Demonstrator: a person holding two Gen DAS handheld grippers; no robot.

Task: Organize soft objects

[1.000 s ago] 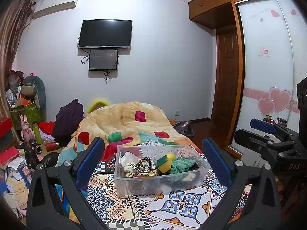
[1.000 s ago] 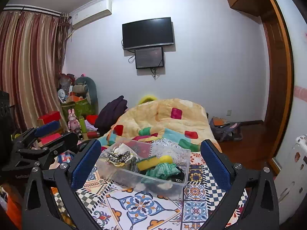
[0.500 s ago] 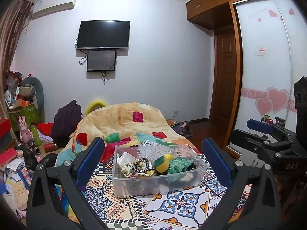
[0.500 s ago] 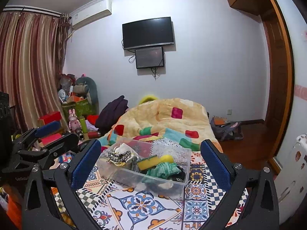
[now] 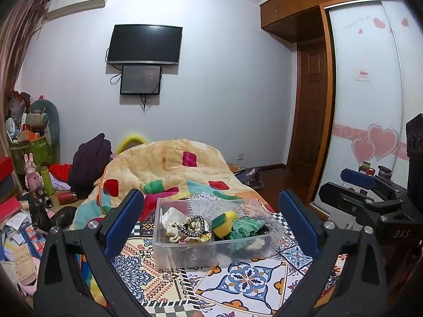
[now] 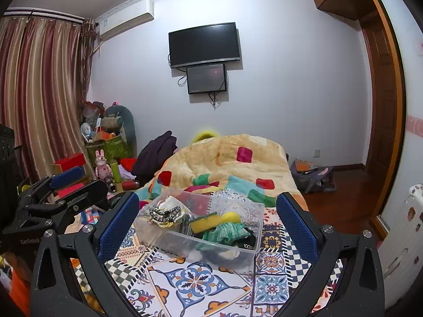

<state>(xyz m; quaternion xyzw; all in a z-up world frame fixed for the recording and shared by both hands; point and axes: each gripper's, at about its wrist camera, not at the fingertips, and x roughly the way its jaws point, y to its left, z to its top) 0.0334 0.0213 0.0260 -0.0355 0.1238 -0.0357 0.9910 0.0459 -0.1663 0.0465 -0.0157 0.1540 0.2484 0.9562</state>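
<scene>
A clear plastic bin (image 5: 185, 248) (image 6: 253, 211) sits on a patterned cloth on the bed. Inside lie a yellow-green sponge (image 5: 224, 220) (image 6: 208, 223), a green cloth (image 5: 244, 228) (image 6: 224, 233), a black-and-white scrunchie (image 5: 193, 227) (image 6: 164, 214) and a white cloth (image 5: 170, 215). My left gripper (image 5: 211, 219) is open and empty, raised in front of the bin. My right gripper (image 6: 207, 218) is open and empty, also held before the bin. Each gripper shows in the other's view, the right one (image 5: 370, 192) at the right and the left one (image 6: 60, 192) at the left.
A patchwork quilt (image 5: 169, 169) is heaped behind the bin. Boxes, a pink rabbit toy (image 5: 33, 171) and clutter fill the floor at left. A wardrobe (image 5: 370, 105) and a door (image 5: 309, 121) stand at right. A TV (image 5: 145, 45) hangs on the far wall.
Both grippers have stayed open. The left view has shifted slightly, so the bin sits a little left of where it was; the right view is almost unchanged.
</scene>
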